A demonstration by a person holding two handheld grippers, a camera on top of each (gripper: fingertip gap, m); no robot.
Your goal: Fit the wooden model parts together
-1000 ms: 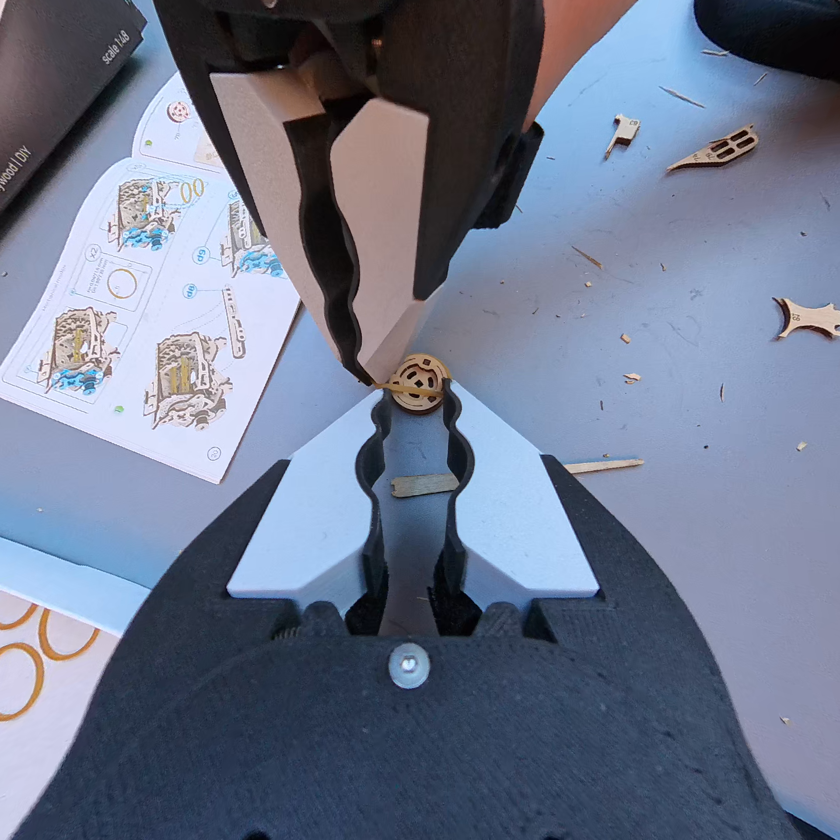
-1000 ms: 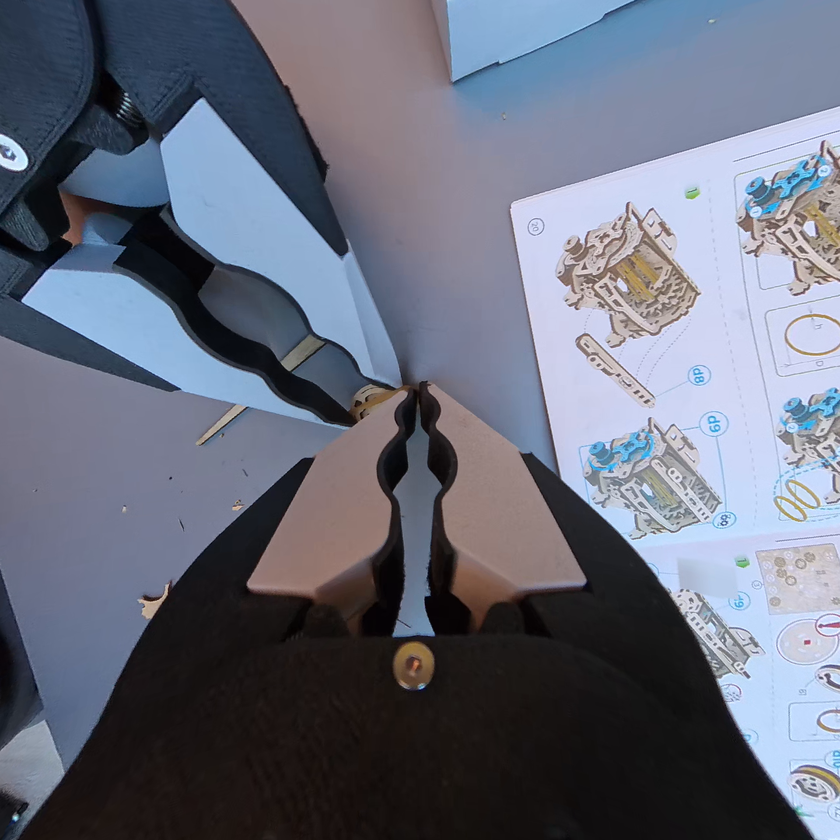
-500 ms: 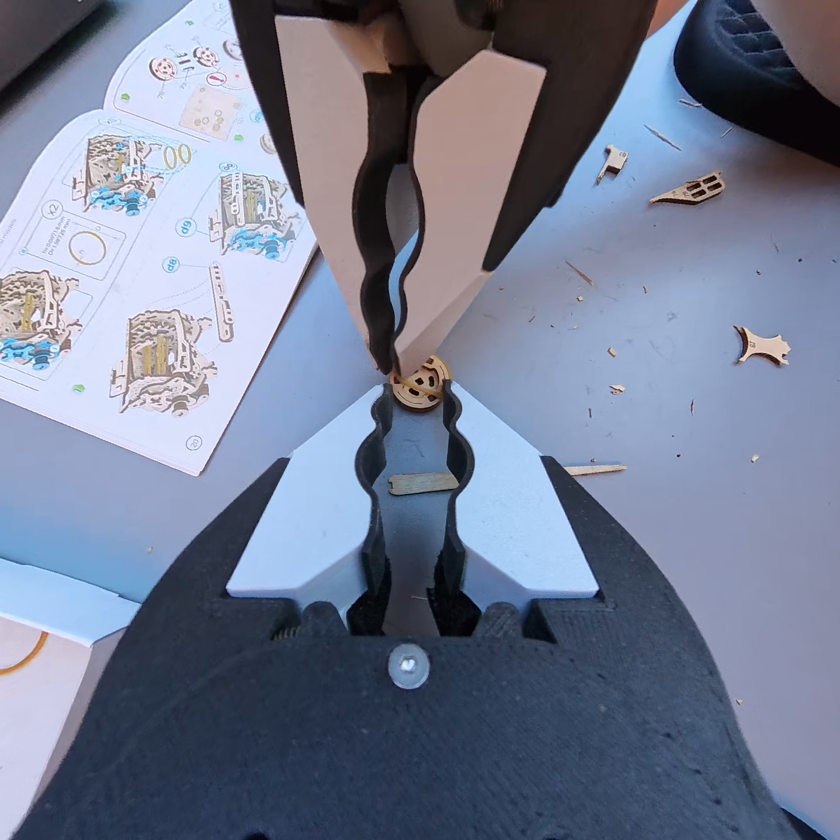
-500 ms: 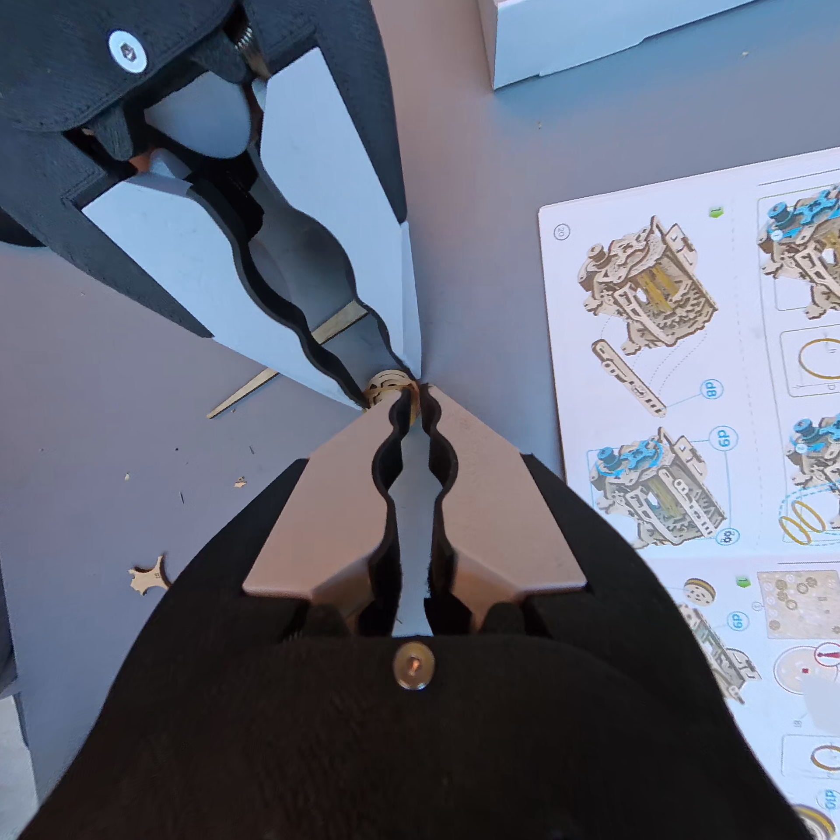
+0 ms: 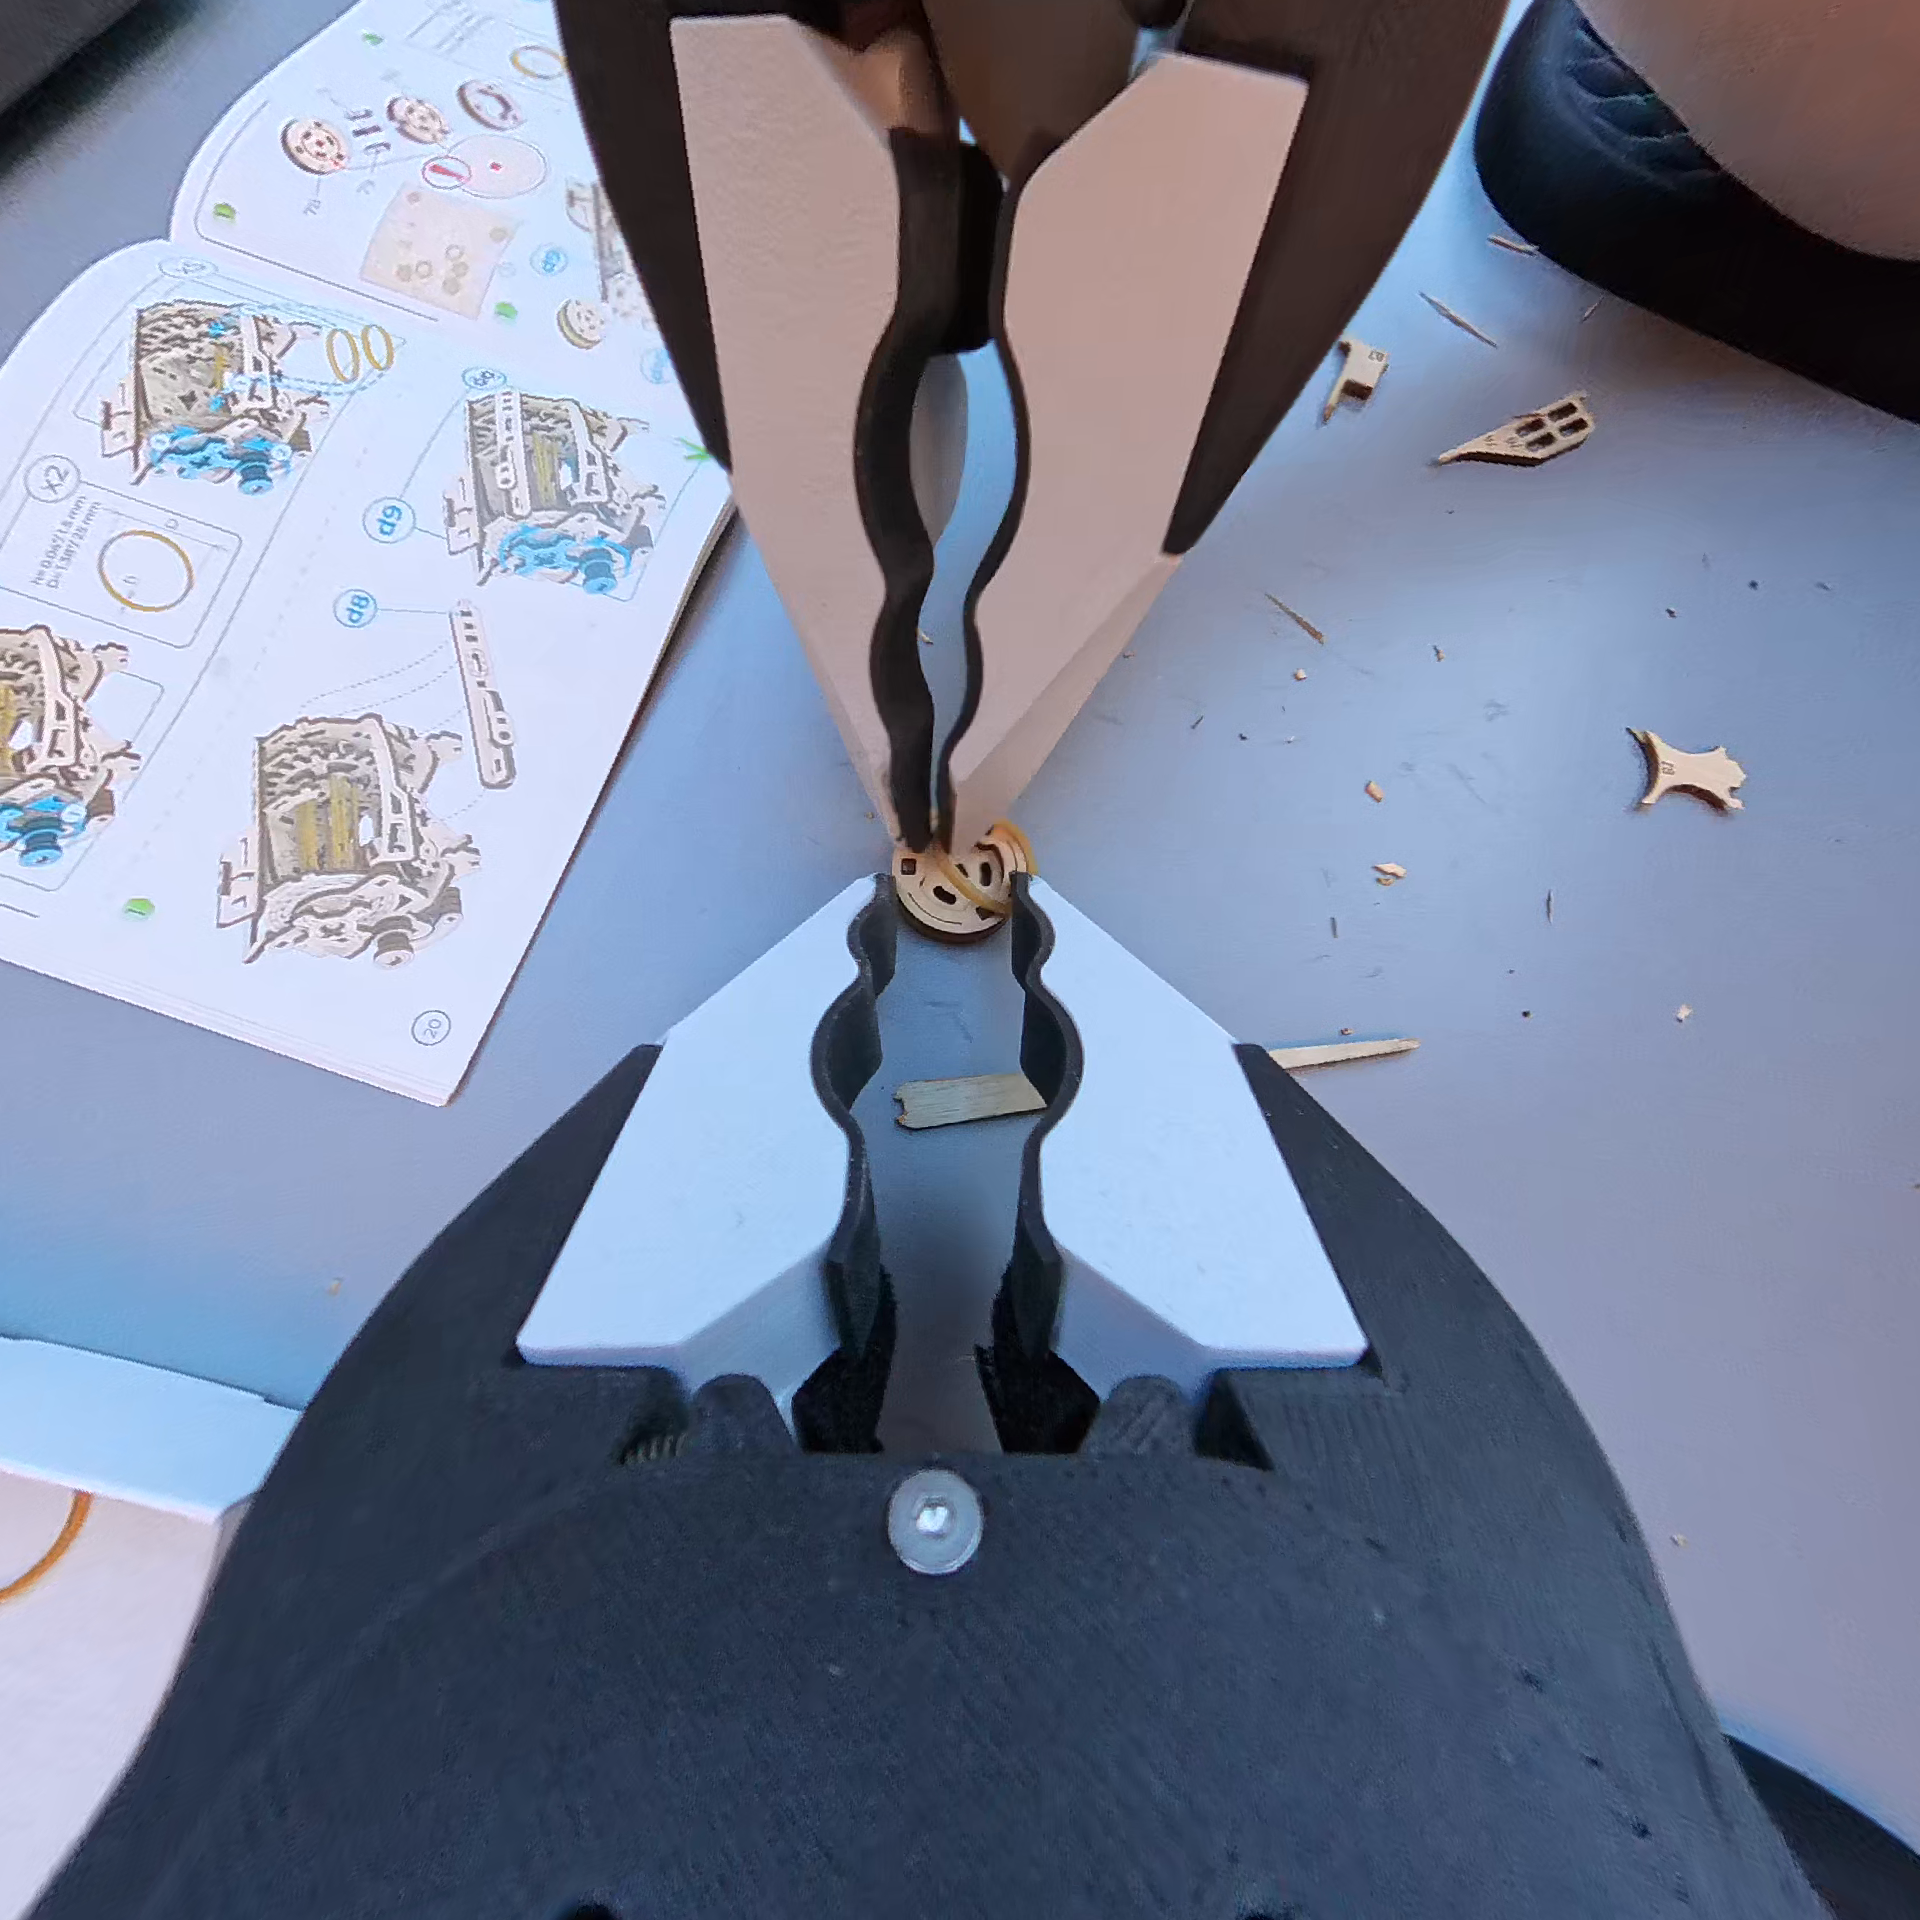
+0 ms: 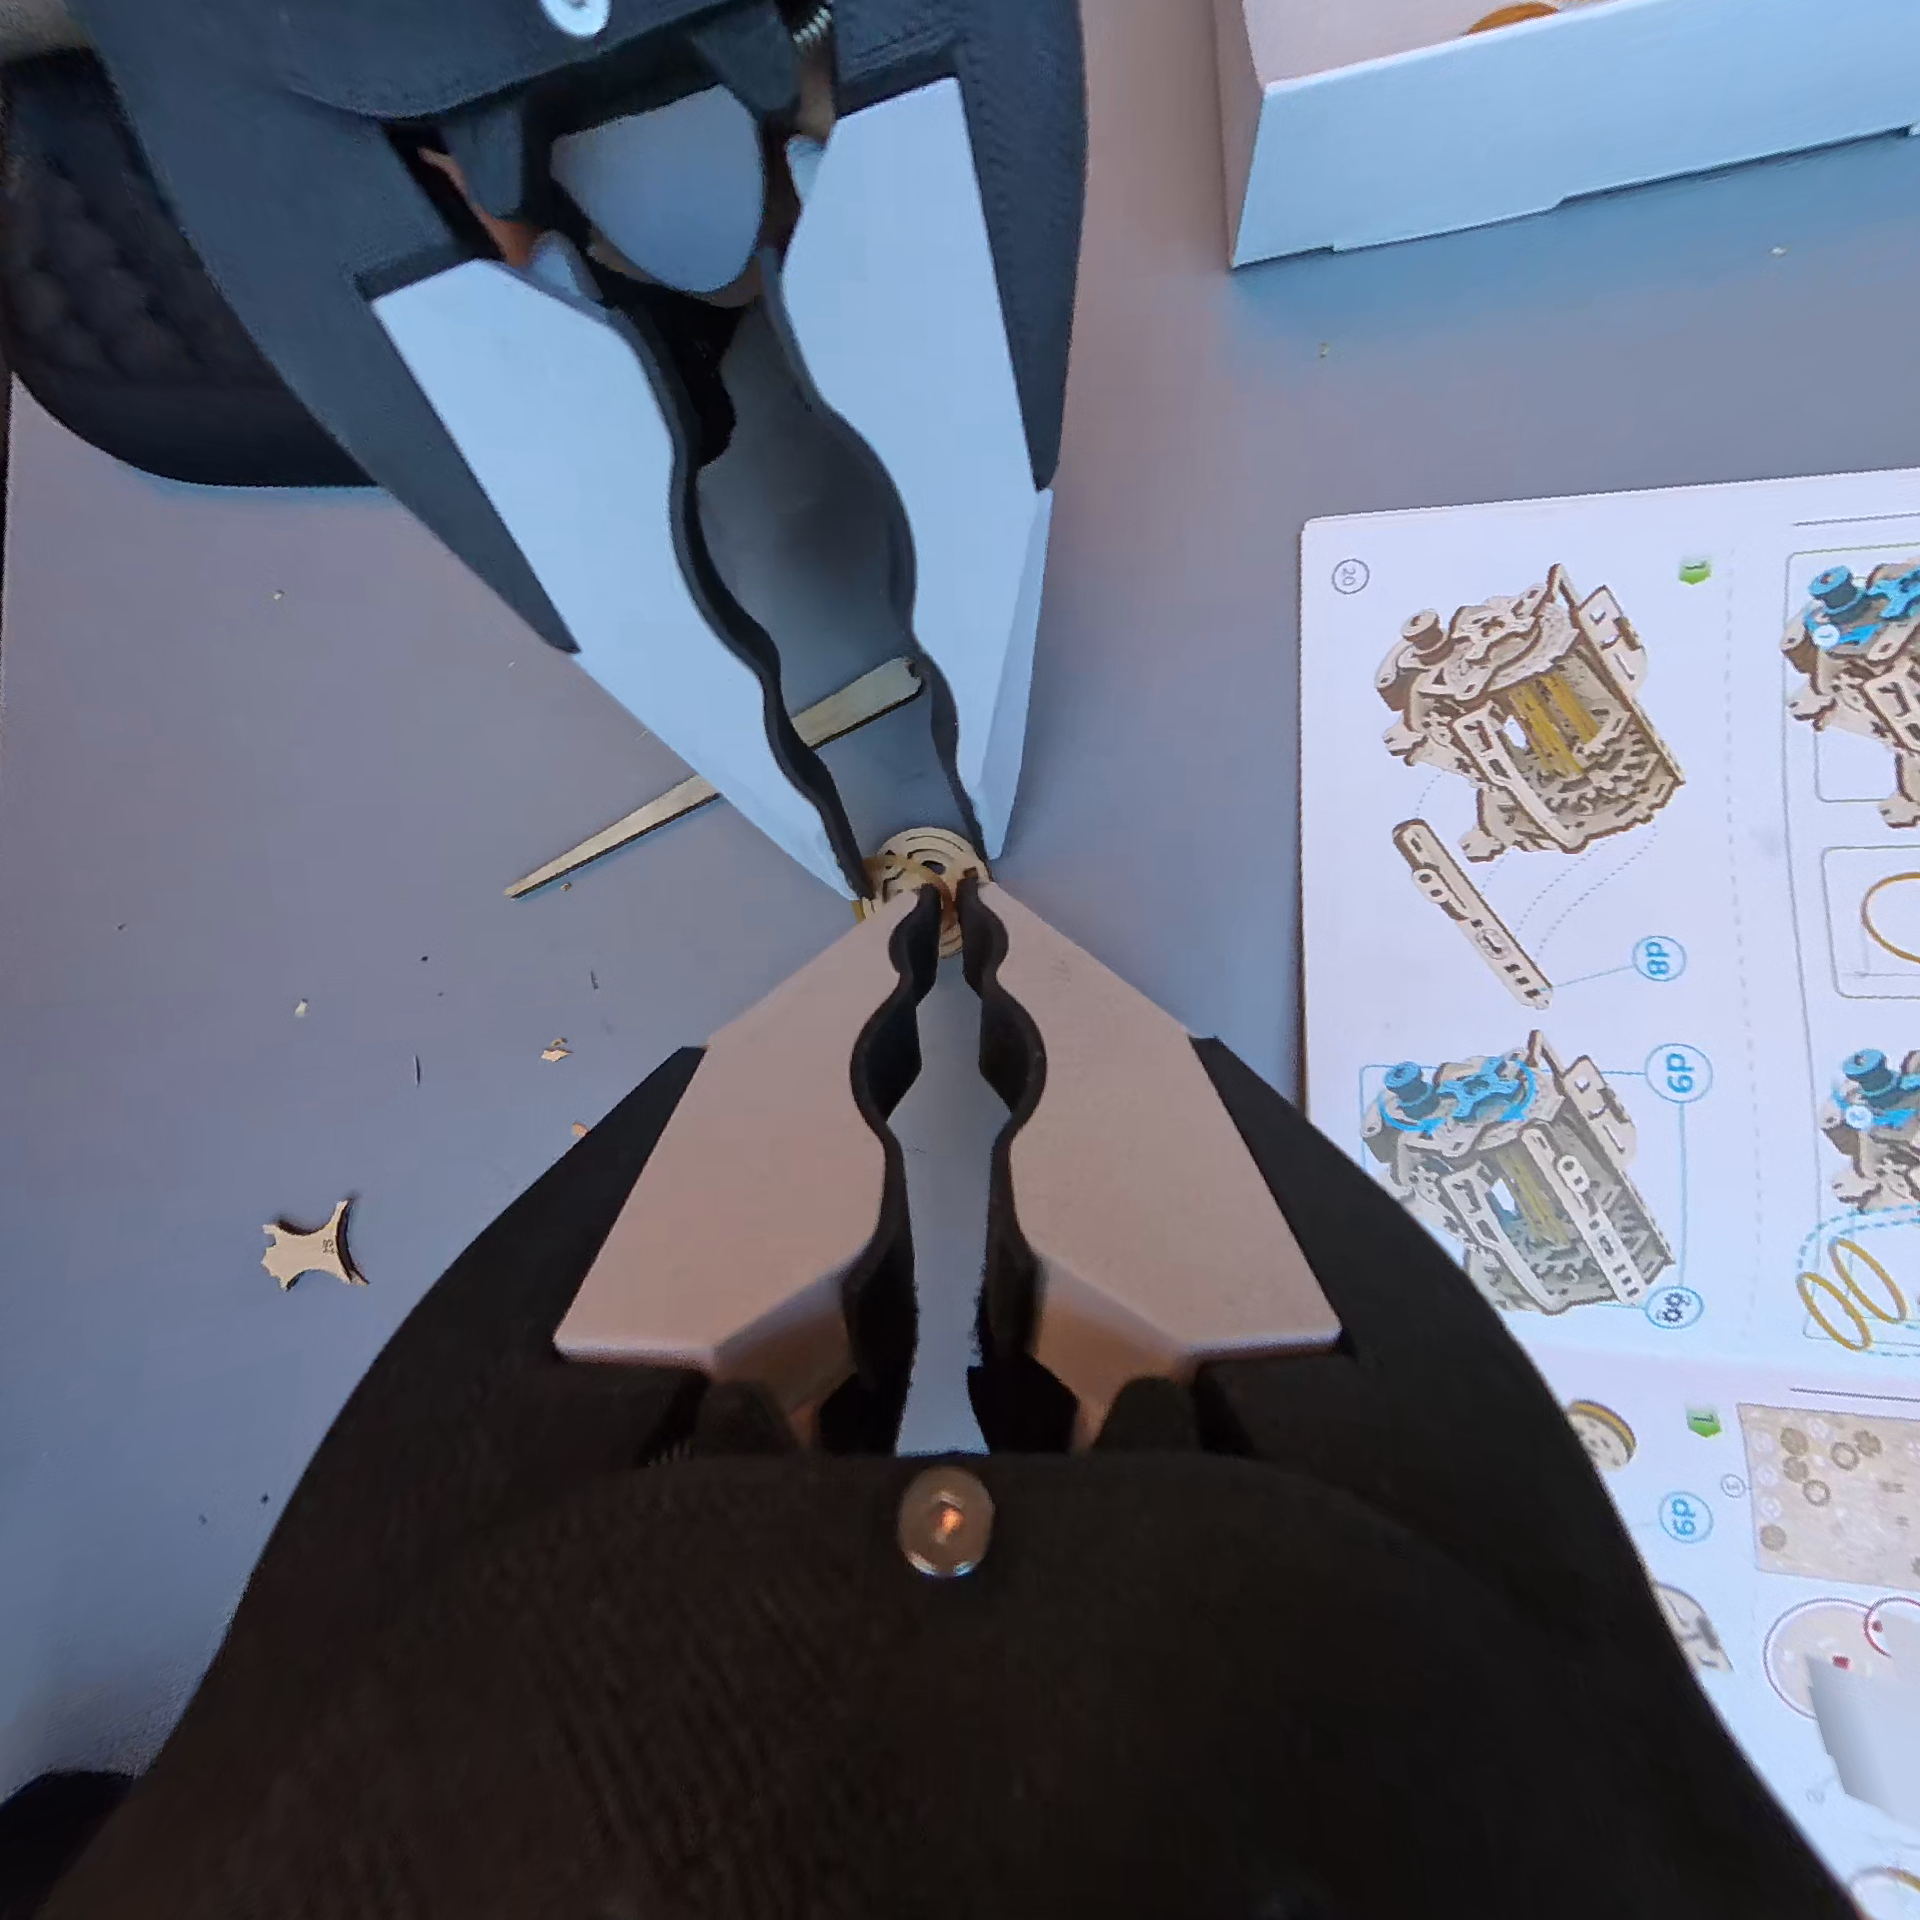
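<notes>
A small round wooden disc [image 5: 951, 904] with cut-out slots is held on its edges between the tips of my left gripper [image 5: 951, 896], a little above the grey table. A yellow rubber band [image 5: 977, 883] lies across the disc's face and loops past its far rim. My right gripper [image 5: 928, 821] comes in from the opposite side, its tips nearly closed and pinching the band at the disc's far left edge. In the right wrist view the right gripper [image 6: 943, 902] meets the disc [image 6: 920, 857], which sits in the left gripper [image 6: 925, 864].
An open instruction booklet [image 5: 312, 623] lies to the left; it also shows in the right wrist view [image 6: 1610, 935]. A flat wooden strip [image 5: 971, 1101] lies under my left gripper. Wood offcuts [image 5: 1688, 774] and splinters litter the right side. A white box [image 6: 1558, 135] stands beyond.
The right gripper swung from a slant to straight opposite the left gripper, and its fingers parted slightly. The band now lies across the disc's face. The left gripper still holds the disc.
</notes>
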